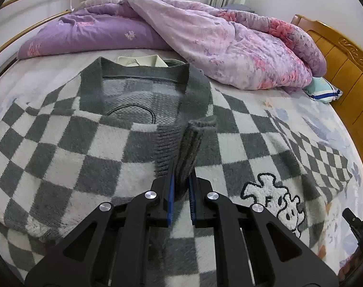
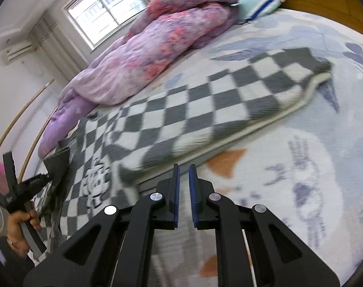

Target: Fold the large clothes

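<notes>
On the bed, left claw (image 1: 181, 181) pinches cardigan (image 1: 85, 143) placket — right claw (image 2: 184, 174) closed, empty.

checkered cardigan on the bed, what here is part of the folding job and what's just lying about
Part of the job:
- checkered cardigan
- its grey cuff, pinched in the left claw
- right claw, shut on nothing

Just lying about:
- purple quilt
- striped pillow
- cream garment
</notes>
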